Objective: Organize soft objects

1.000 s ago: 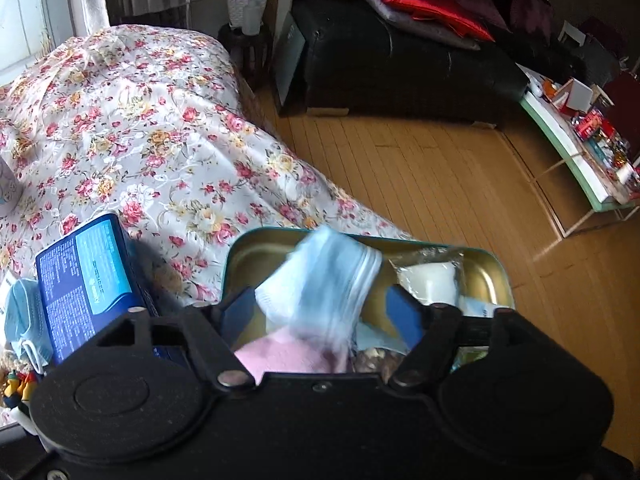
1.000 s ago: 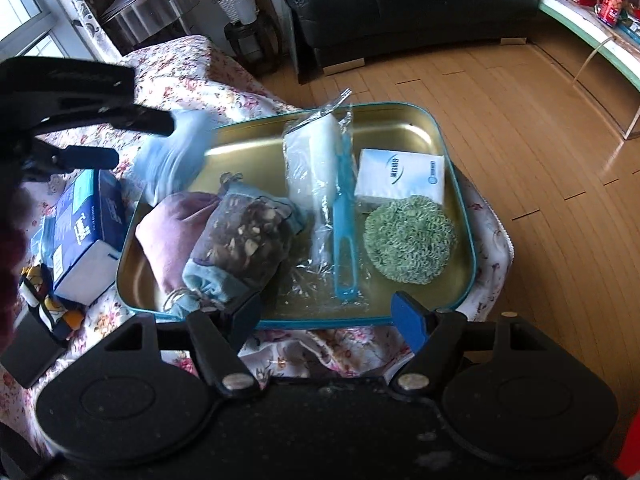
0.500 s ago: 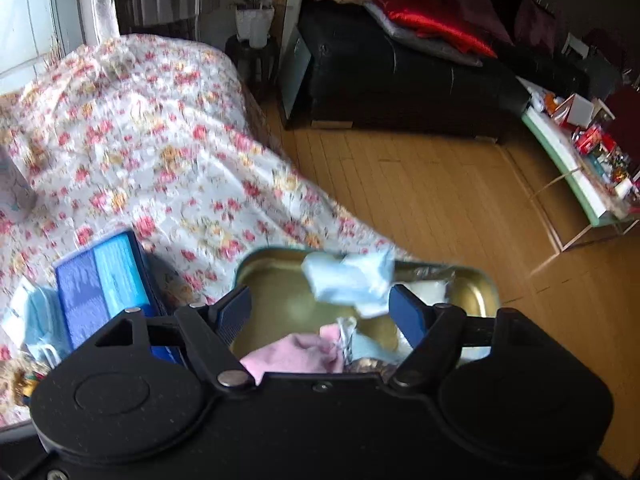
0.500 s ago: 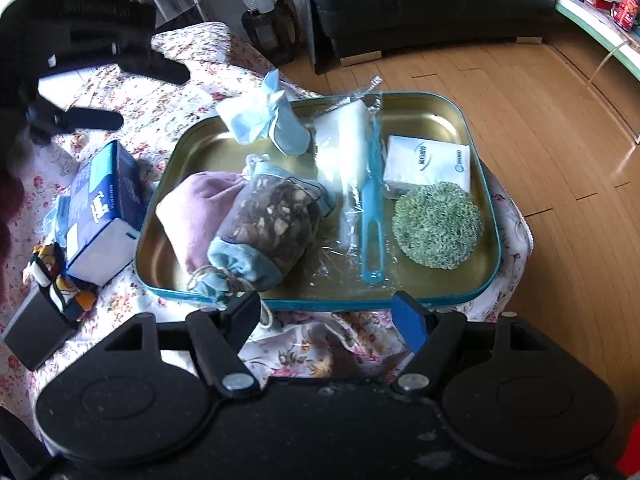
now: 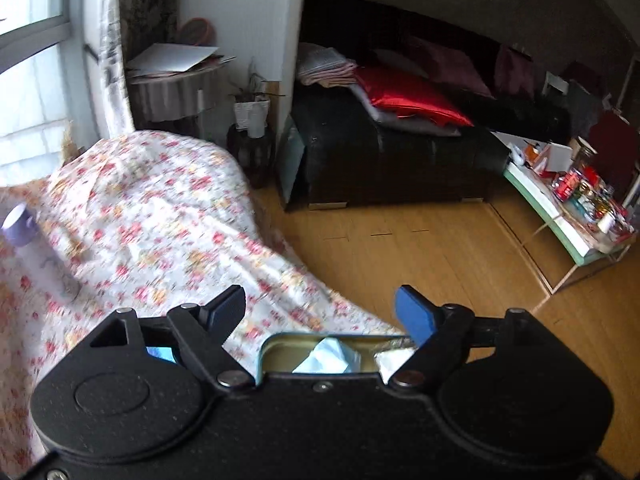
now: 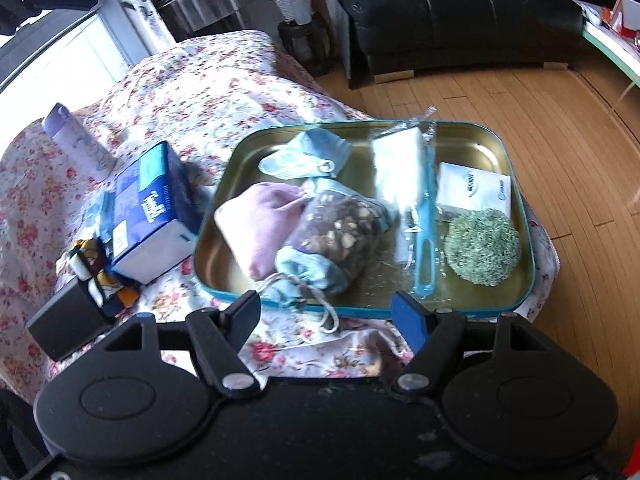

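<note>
- Since a second ago: the light-blue cloth (image 6: pixel 306 152) has left the left gripper (image 5: pixel 320 310) and now lies in the tray (image 6: pixel 516 152), back left corner; that gripper has lifted away.
- Left wrist view: jaws wide, holding nothing, above the flowered cover (image 5: pixel 160 216); tray rim and cloth just below.
- Right wrist view: right gripper (image 6: pixel 326 312) jaws wide, empty, near the tray's front rim. Pink pouch (image 6: pixel 256 216), drawstring bag (image 6: pixel 336 236), green scrubber (image 6: pixel 482 246) inside.
</note>
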The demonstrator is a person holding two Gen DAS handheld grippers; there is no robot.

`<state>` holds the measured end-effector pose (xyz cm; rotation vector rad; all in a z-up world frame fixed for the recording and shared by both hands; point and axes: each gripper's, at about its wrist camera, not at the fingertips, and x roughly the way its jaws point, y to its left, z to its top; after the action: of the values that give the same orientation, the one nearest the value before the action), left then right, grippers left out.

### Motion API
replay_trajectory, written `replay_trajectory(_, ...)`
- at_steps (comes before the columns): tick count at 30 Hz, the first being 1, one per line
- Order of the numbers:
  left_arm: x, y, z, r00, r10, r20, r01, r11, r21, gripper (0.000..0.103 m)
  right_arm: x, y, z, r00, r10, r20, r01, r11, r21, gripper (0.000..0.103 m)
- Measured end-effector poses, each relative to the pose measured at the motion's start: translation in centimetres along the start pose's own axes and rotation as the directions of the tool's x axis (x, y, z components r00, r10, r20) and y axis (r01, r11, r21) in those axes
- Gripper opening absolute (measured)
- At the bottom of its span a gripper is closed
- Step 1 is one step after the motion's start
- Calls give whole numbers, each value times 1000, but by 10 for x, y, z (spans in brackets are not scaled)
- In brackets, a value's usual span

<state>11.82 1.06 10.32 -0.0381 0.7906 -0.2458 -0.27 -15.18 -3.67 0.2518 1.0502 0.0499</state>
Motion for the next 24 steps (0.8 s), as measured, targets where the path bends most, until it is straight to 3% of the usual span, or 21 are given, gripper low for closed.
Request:
replay_trajectory(7, -14, 48, -69, 988, 137, -64, -144, 983, -112, 78, -14, 25, -12, 1000, 7, -2, -7, 998, -68, 72)
replay_trajectory(14, -28, 110, -138, 956, 267, -124, -285, 944, -167, 78, -20, 49, -22, 1000, 4, -29, -7, 994, -106, 72)
replay_trajectory(20, -36, 169, -170, 914, 372, -164, -401, 894, -203, 78, -18, 85, -25, 999, 1, -43, -8, 985, -175, 72)
replay_trajectory(24, -44, 210, -177, 899, 402, -172, -435, 864, -253, 78, -13, 115, -25, 998, 19, -56, -31, 975, -220, 72)
